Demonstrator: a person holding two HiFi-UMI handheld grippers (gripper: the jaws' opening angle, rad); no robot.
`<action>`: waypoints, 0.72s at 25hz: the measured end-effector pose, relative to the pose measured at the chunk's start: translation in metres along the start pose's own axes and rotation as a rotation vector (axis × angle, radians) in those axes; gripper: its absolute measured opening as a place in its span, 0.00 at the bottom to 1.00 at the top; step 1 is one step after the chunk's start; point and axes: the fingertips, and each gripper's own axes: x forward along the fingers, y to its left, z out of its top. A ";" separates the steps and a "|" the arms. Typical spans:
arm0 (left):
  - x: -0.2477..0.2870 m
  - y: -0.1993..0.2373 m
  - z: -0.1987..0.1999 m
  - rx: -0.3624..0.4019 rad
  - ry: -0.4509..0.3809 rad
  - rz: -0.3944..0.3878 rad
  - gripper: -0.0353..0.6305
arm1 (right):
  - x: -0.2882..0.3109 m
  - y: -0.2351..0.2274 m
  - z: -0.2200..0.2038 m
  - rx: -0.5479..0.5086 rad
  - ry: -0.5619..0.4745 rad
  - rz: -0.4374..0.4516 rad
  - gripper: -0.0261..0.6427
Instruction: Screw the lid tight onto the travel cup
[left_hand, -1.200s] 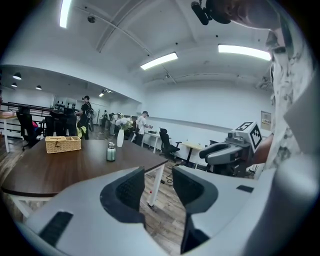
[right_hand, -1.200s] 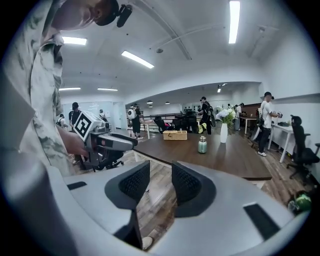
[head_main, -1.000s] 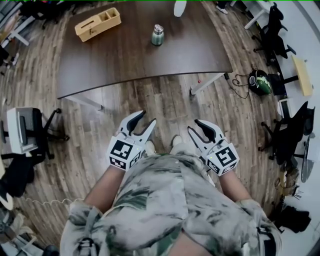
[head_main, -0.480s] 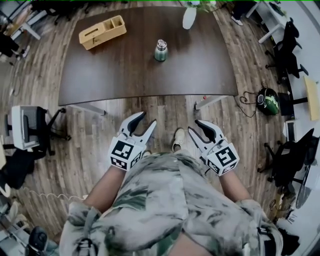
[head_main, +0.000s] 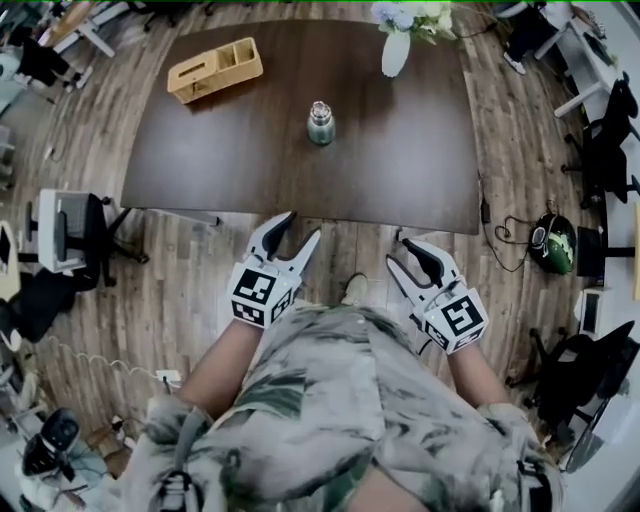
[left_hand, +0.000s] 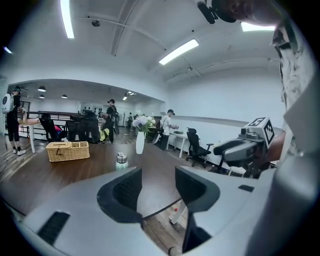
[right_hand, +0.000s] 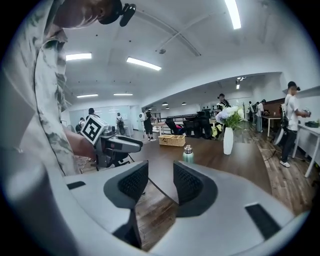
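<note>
A green travel cup (head_main: 320, 123) with a silver lid stands upright near the middle of the dark table (head_main: 230, 160). It also shows small and far off as the cup (left_hand: 120, 161) in the left gripper view and the cup (right_hand: 188, 154) in the right gripper view. My left gripper (head_main: 297, 229) hangs in front of the table's near edge, its jaws opening with nothing between them. My right gripper (head_main: 405, 252) is level with it to the right, also opening and empty. Both are well short of the cup.
A wicker basket (head_main: 214, 68) sits at the table's far left and a white vase with flowers (head_main: 396, 50) at the far right. Office chairs (head_main: 68, 232) stand on the wooden floor at the left, more chairs (head_main: 606, 140) and a helmet (head_main: 552, 243) at the right. People stand in the background.
The table and cup have come nearer in the head view as the person stepped forward. Both grippers have risen slightly toward the table edge and their jaws have spread a little.
</note>
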 end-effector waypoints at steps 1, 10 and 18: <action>0.008 0.001 0.001 -0.004 0.001 0.017 0.36 | -0.001 -0.009 -0.001 -0.001 -0.001 0.008 0.30; 0.075 0.031 -0.007 -0.027 0.055 0.097 0.46 | 0.005 -0.066 -0.007 0.015 0.005 0.029 0.33; 0.135 0.088 -0.021 0.012 0.111 0.103 0.52 | 0.022 -0.099 0.006 0.049 0.017 -0.074 0.36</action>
